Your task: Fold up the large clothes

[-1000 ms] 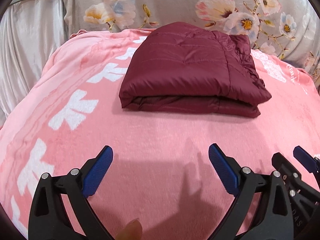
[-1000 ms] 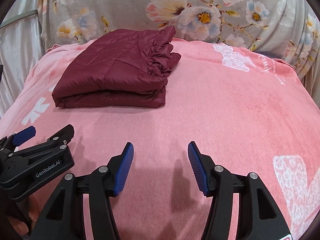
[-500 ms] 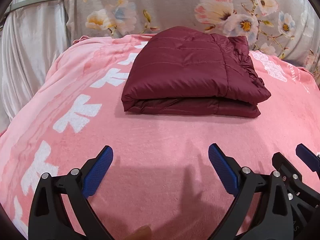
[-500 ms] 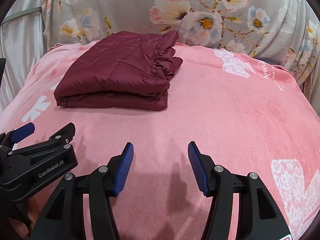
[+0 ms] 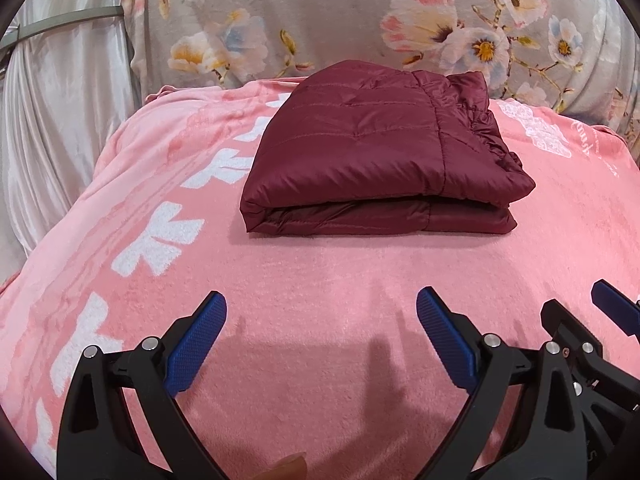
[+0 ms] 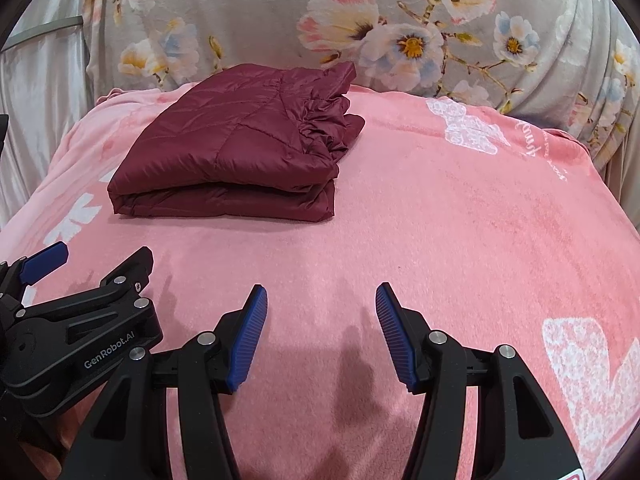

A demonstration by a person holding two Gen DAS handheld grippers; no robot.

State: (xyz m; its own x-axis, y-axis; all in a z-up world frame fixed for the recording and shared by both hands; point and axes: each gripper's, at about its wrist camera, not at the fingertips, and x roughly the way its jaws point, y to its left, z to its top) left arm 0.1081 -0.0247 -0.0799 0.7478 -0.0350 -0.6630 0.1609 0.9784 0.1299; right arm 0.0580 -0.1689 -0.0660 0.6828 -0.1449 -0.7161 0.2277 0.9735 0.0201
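A: Where's the jacket [image 5: 376,160] sitting?

B: Folded into a thick, flat rectangle on the pink blanket [image 5: 320,280]. In the left wrist view it lies at about twelve o'clock, well ahead of the claw. In the right wrist view the same maroon bundle [image 6: 240,152] lies toward eleven o'clock. The smooth fold faces the cameras; the gathered, ruffled edge is on its three o'clock side.

A: And the left gripper [image 5: 320,344]?

B: Spread wide, blue pads apart, only bare blanket between them. It hovers over the near part of the blanket, pinching nothing. It also shows in the right wrist view at nine o'clock [image 6: 92,276], side on.

A: The right gripper [image 6: 320,336]?

B: Also spread, though narrower than the left. Nothing between its ribbed blue pads except pink fabric. Its tips peek into the left wrist view at about four o'clock [image 5: 580,312].

A: So neither touches the jacket?

B: Both are well apart from it, side by side and close together at the six o'clock end of the blanket.

A: What's behind?

B: A grey floral cover [image 5: 360,20] from eleven through two o'clock, just beyond the jacket, and a pale satin curtain [image 5: 60,100] at ten o'clock. White flower prints [image 5: 160,236] run down the blanket's nine o'clock side
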